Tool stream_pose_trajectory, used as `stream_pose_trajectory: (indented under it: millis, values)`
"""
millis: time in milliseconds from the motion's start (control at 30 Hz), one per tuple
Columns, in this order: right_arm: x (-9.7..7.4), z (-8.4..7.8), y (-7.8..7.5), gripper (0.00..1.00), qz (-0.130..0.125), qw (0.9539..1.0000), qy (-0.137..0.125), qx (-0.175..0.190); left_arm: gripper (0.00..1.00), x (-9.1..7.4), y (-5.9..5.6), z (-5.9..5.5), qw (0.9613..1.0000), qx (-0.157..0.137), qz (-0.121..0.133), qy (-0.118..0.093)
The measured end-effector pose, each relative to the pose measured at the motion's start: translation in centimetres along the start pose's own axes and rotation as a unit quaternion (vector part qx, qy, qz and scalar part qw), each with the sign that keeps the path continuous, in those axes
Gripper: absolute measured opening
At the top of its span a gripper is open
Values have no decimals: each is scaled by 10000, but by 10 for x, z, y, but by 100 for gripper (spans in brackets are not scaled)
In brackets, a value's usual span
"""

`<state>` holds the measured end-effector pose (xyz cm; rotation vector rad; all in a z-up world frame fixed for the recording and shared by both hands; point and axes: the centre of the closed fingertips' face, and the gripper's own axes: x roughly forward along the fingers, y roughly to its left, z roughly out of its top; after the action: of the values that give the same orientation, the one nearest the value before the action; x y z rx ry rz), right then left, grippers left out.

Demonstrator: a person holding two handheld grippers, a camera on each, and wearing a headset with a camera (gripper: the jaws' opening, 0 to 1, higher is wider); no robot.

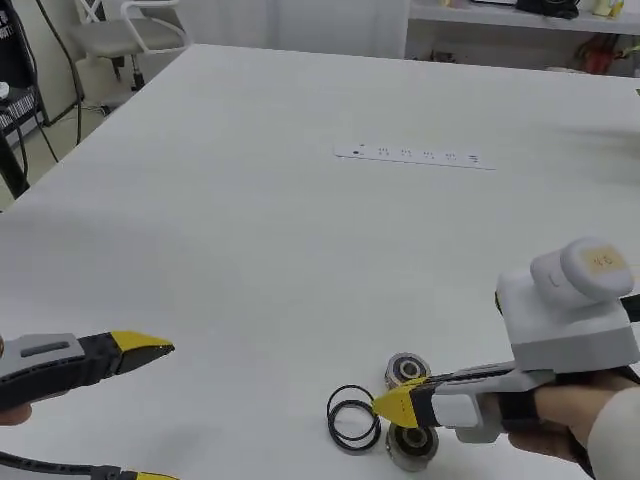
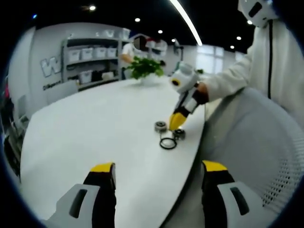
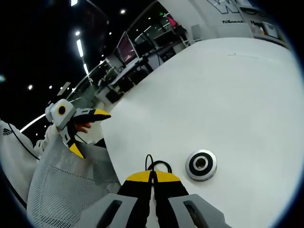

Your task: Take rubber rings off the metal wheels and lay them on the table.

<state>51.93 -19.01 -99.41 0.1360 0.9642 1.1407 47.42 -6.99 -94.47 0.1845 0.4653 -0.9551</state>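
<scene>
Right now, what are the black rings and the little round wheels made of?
The black rings look like rubber: thin, dull loops that are not quite round. The wheels look like metal: silvery grey with a slight shine. In the right gripper view, one shows a dark band around its hub, which may be another material.

White power strip lies flat; office chair far left; plant nr shelves.

The left gripper and right gripper have grey bodies, black jaws and yellow tips. The sleeve is white, seemingly part of a hooded top.
</scene>
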Motion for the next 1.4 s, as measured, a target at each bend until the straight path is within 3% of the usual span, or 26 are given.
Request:
stream_pose_trajectory:
  millis: [467,1400]
  values:
    - [3,-7,-5,0,-74,9998,169,-28,72,1,0,0,10000,-53,47,7]
    - [5,-10,-7,1,-368,9948,441,-836,72,1,2,-1,9999,-94,79,44]
